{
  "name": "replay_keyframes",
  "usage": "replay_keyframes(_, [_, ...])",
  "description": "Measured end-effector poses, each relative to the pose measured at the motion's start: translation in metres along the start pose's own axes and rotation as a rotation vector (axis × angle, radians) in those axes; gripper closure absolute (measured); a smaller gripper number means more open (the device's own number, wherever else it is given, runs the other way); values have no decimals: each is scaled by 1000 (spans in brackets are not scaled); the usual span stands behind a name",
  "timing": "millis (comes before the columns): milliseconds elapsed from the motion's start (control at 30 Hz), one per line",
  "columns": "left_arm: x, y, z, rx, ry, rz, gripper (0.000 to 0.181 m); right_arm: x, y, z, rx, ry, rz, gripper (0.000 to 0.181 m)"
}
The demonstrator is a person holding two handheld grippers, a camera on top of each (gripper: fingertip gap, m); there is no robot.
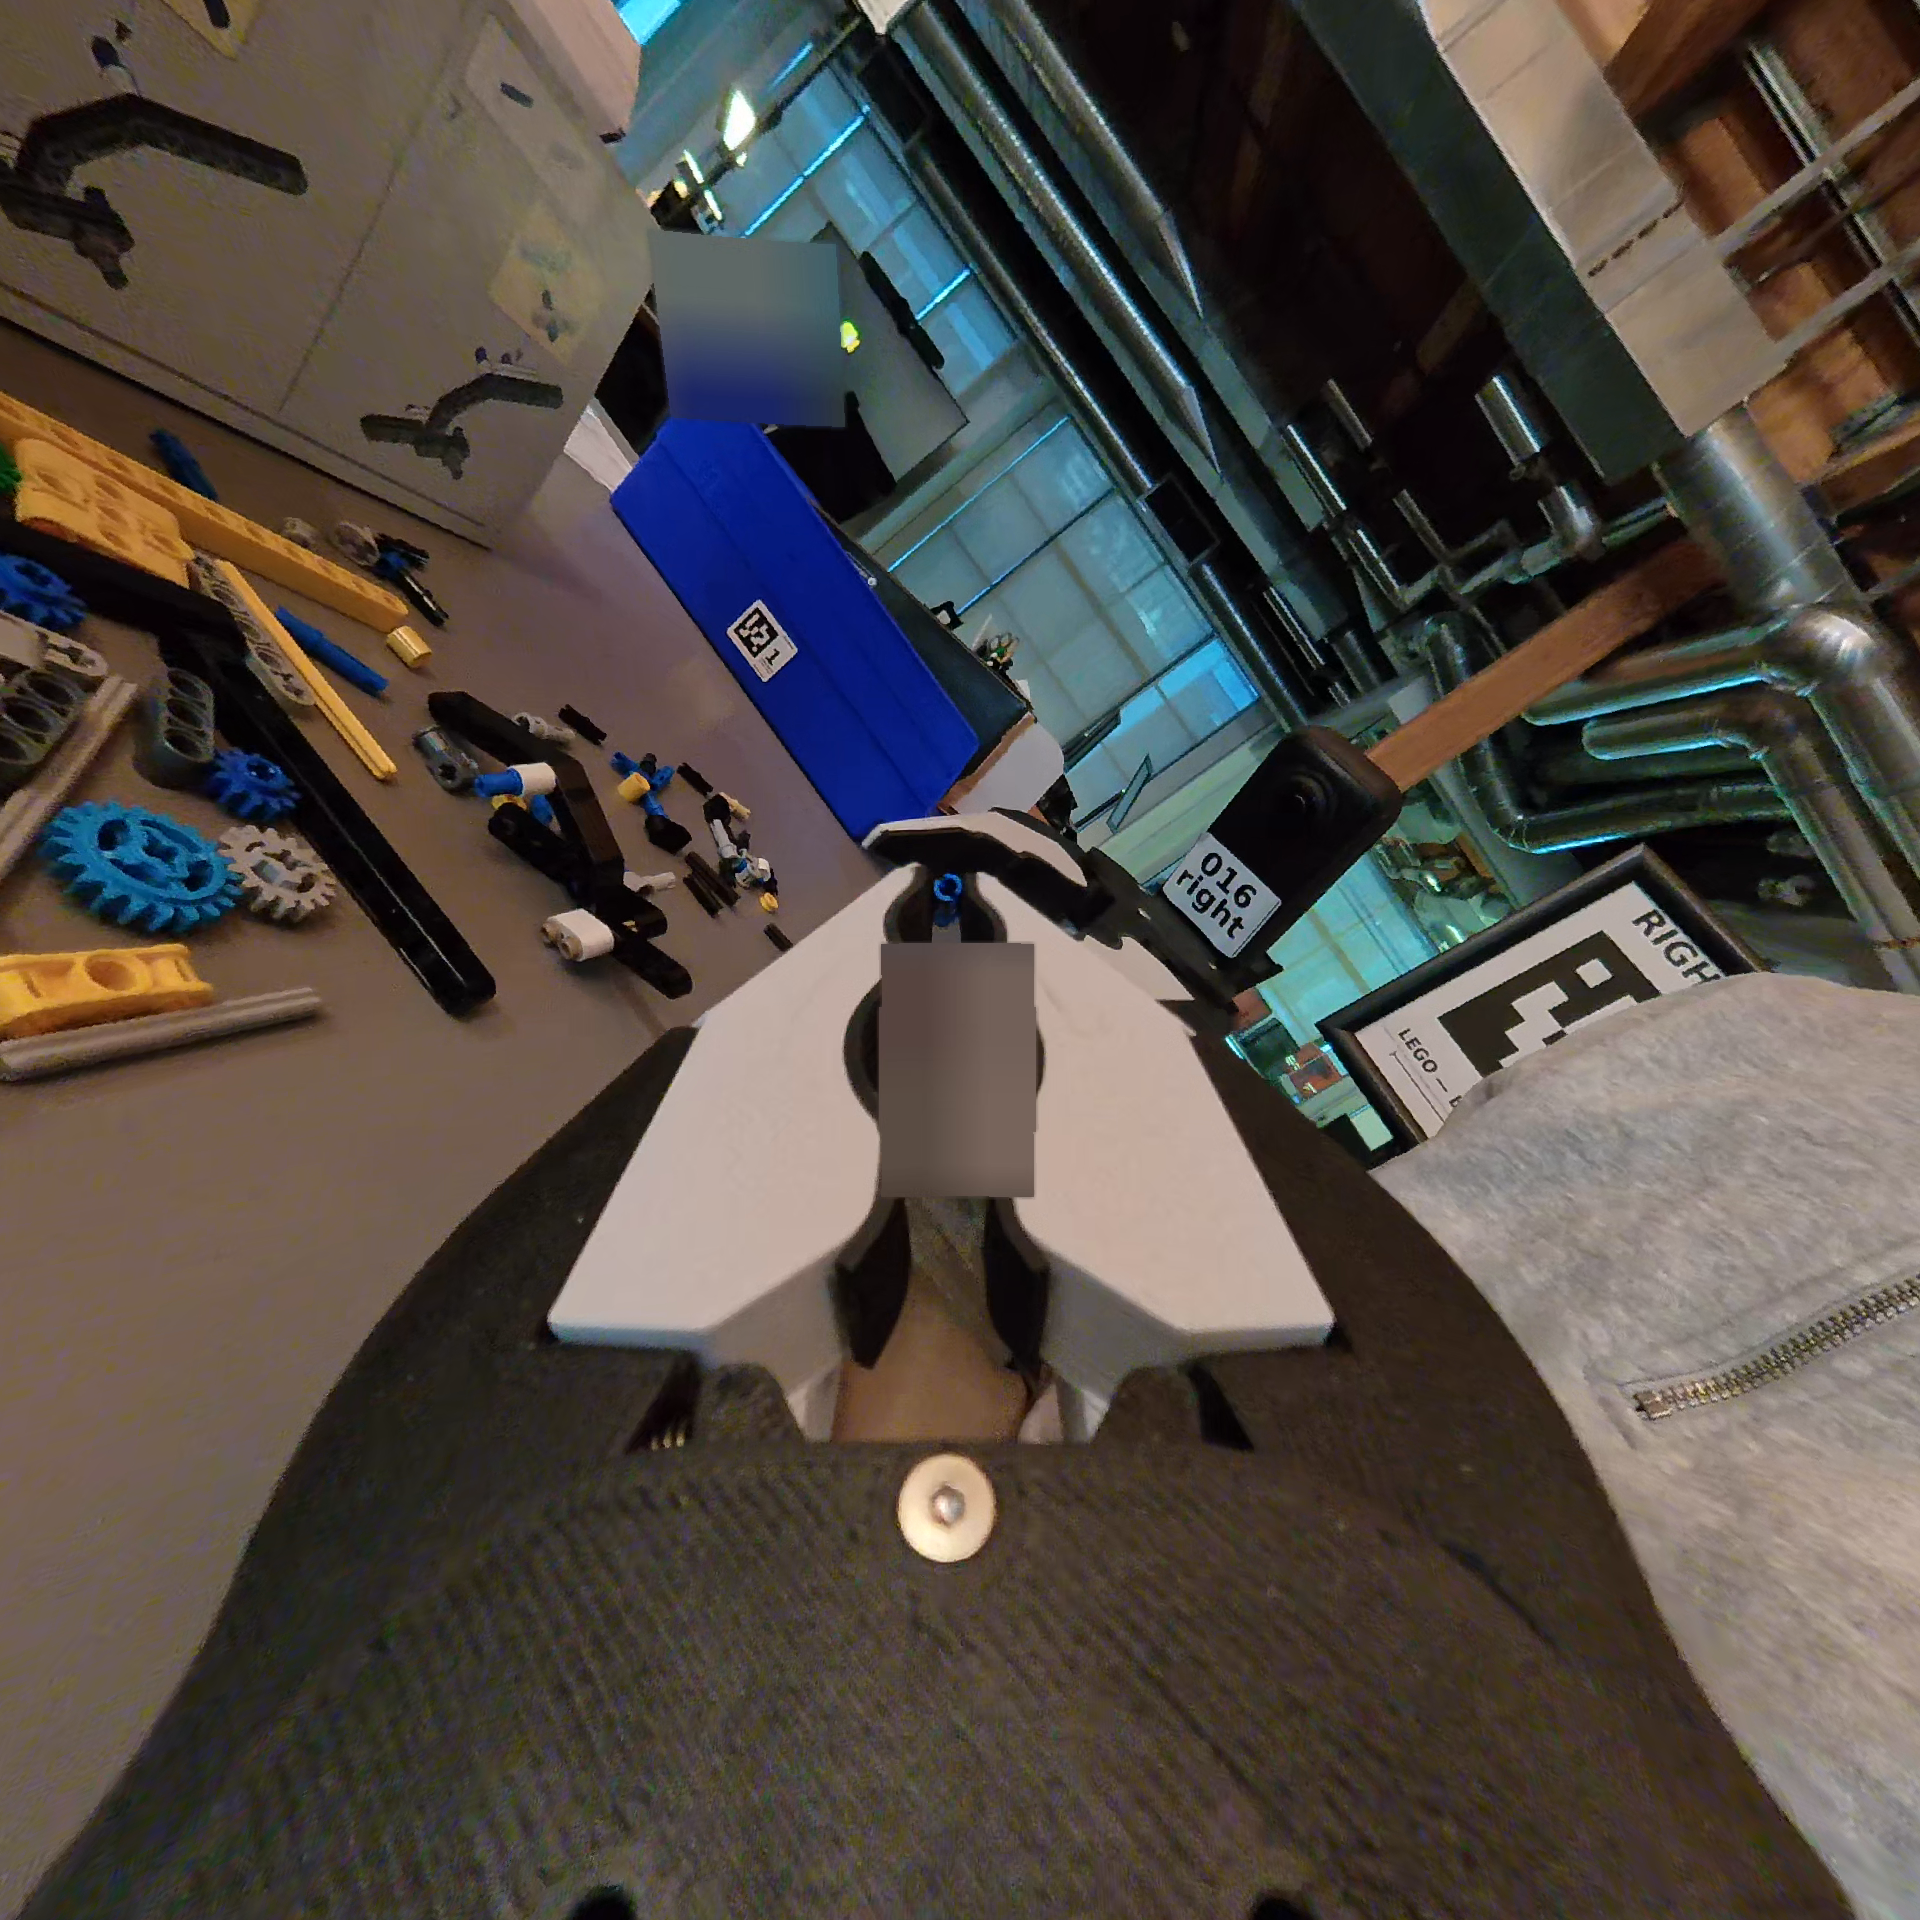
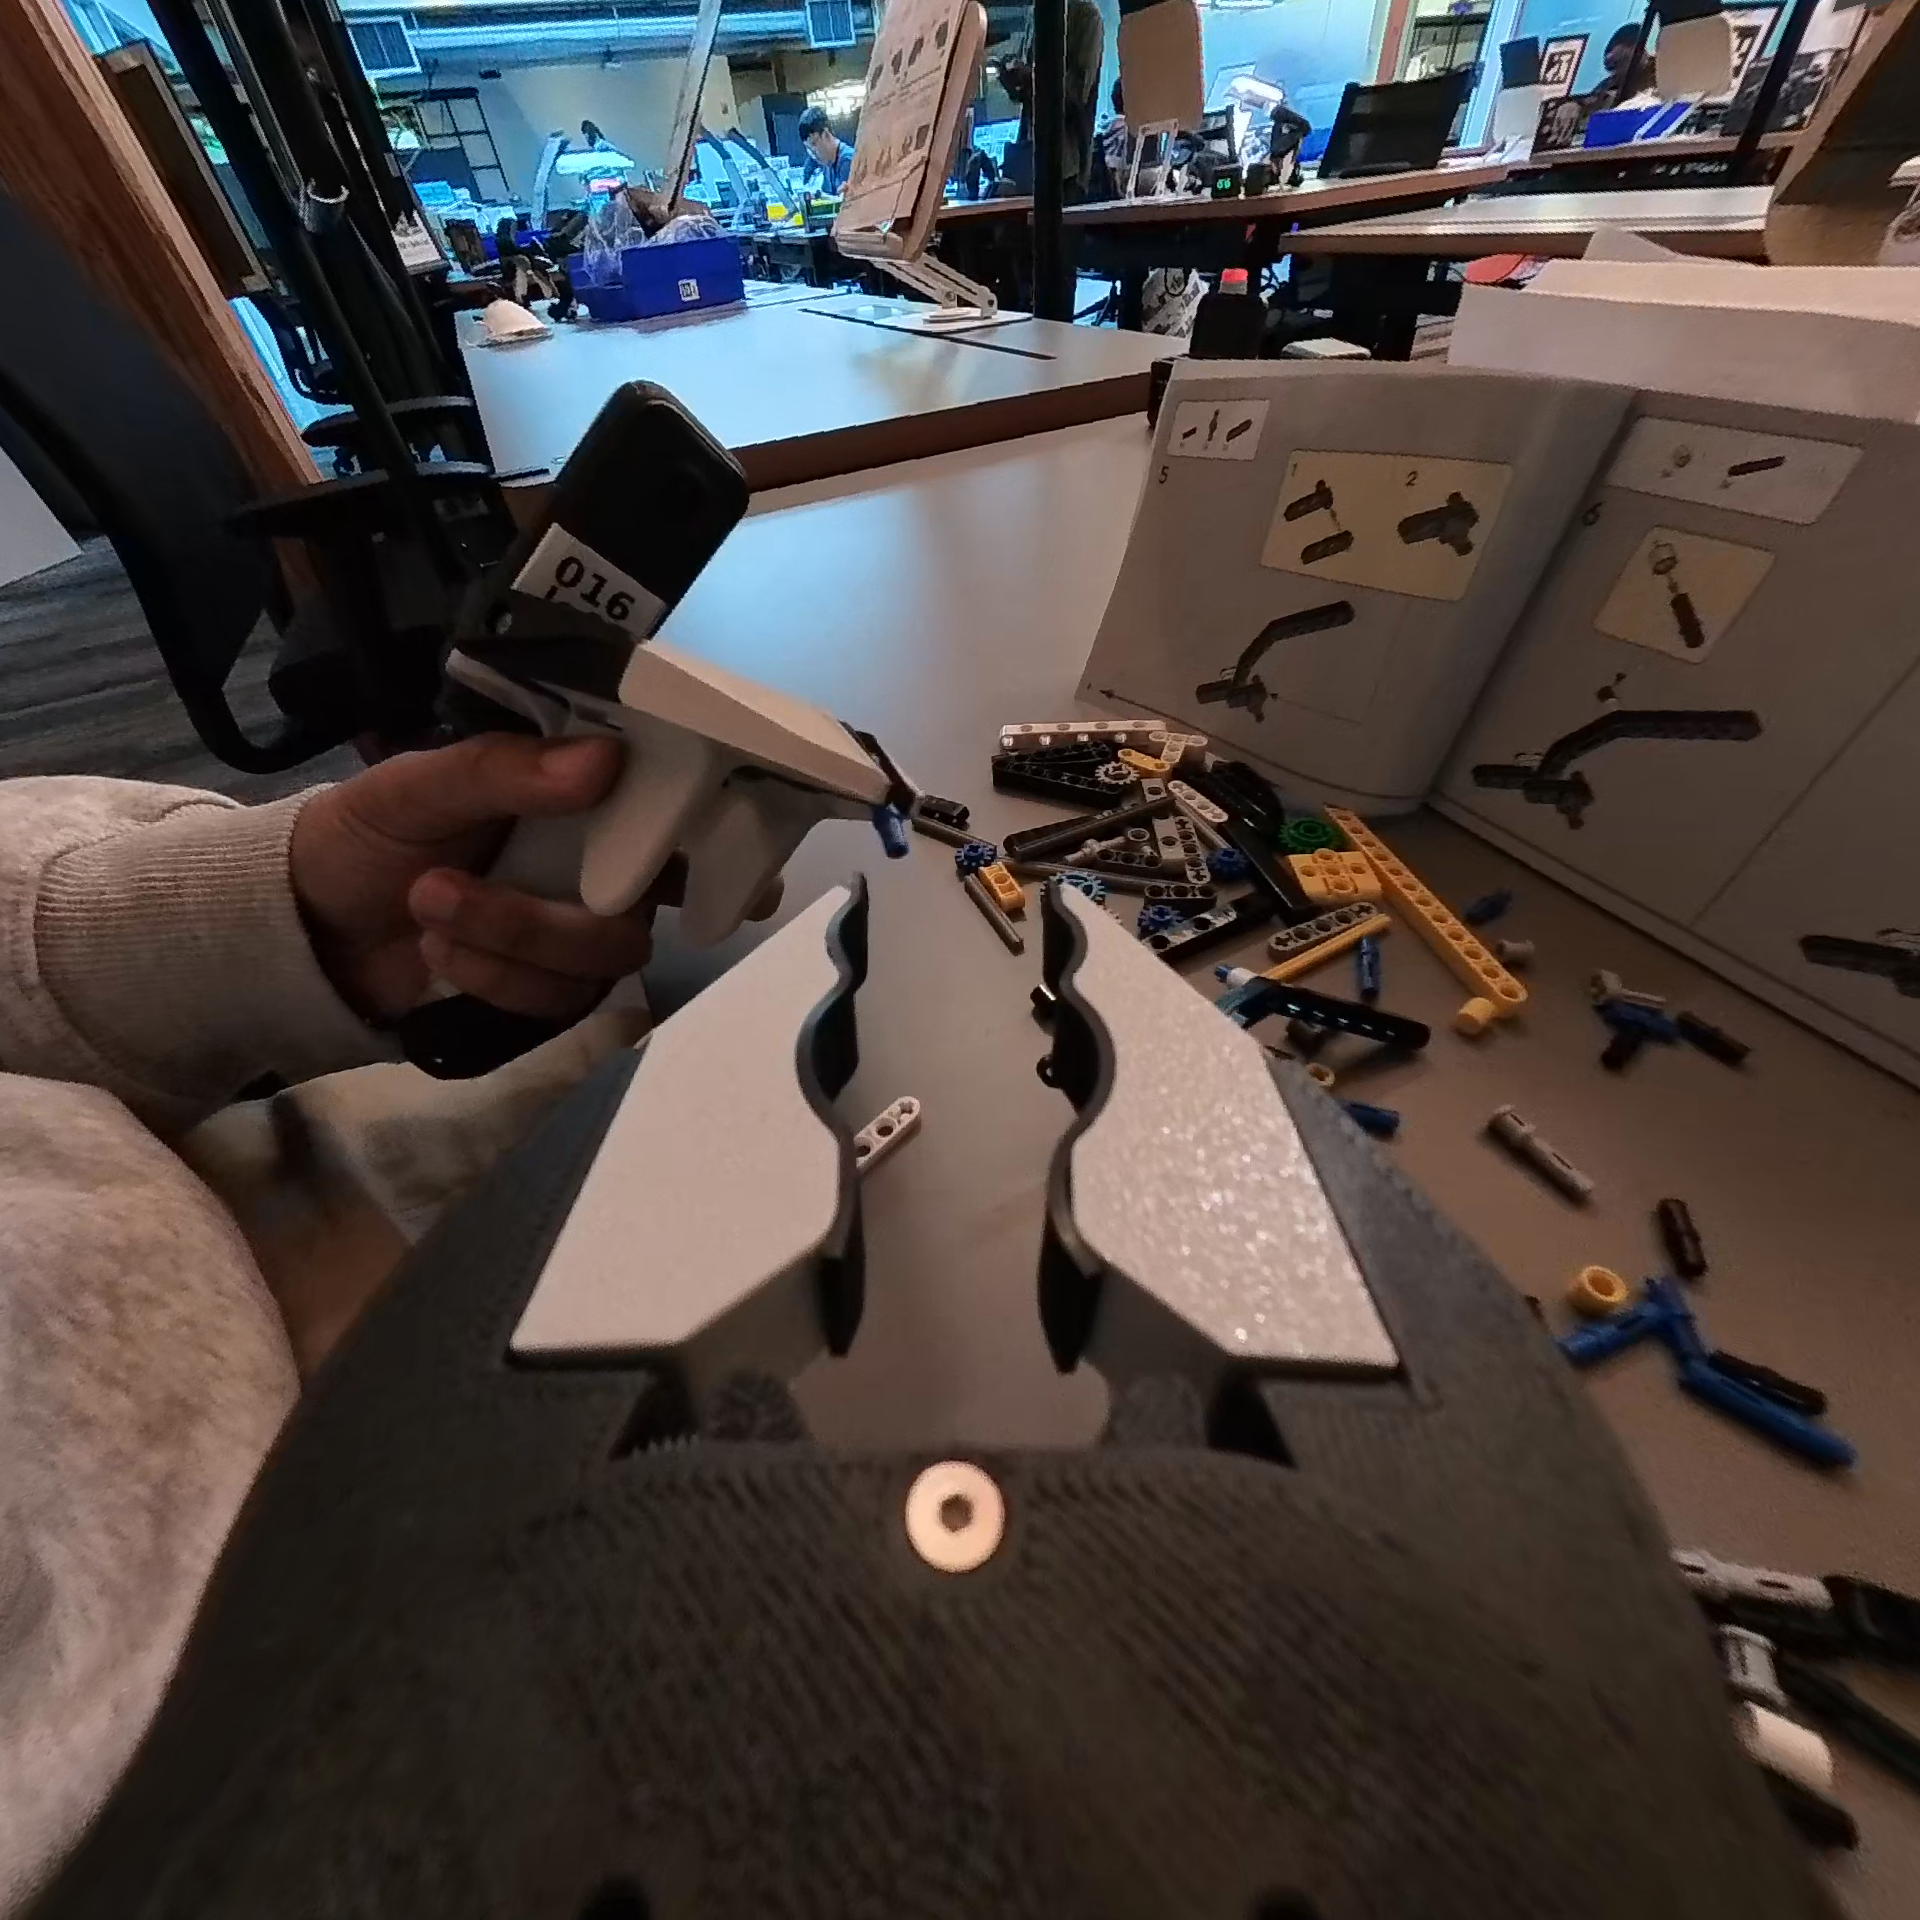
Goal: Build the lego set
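We see the left hand-held gripper raised above the grey tabletop, its fingers pressed narrow on a small blue pin at their tips, while a hand in a grey sleeve grips its handle. The right hand-held gripper hovers just beside it with its jaws spread wide and nothing between them. Loose lego pieces in black, yellow, blue and grey lie scattered on the tabletop in front of the propped-up instruction booklet, and a blue bin stands farther back.
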State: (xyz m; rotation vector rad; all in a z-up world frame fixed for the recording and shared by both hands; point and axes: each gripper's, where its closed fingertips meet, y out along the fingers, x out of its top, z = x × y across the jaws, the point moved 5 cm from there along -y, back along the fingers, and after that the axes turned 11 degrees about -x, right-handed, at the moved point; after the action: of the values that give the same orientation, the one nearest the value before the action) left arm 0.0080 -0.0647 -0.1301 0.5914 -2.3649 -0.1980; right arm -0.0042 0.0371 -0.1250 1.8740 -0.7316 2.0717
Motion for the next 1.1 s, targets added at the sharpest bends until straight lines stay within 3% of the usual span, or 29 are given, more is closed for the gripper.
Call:
replay_keyframes(933, [5, -3, -4, 0, 44, -31, 178, -3, 4, 3, -2, -30, 31, 151])
replay_keyframes(1100, [9, -4, -12, -35, 70, -62, 178, 7, -4, 9, 62, 29, -51, 151])
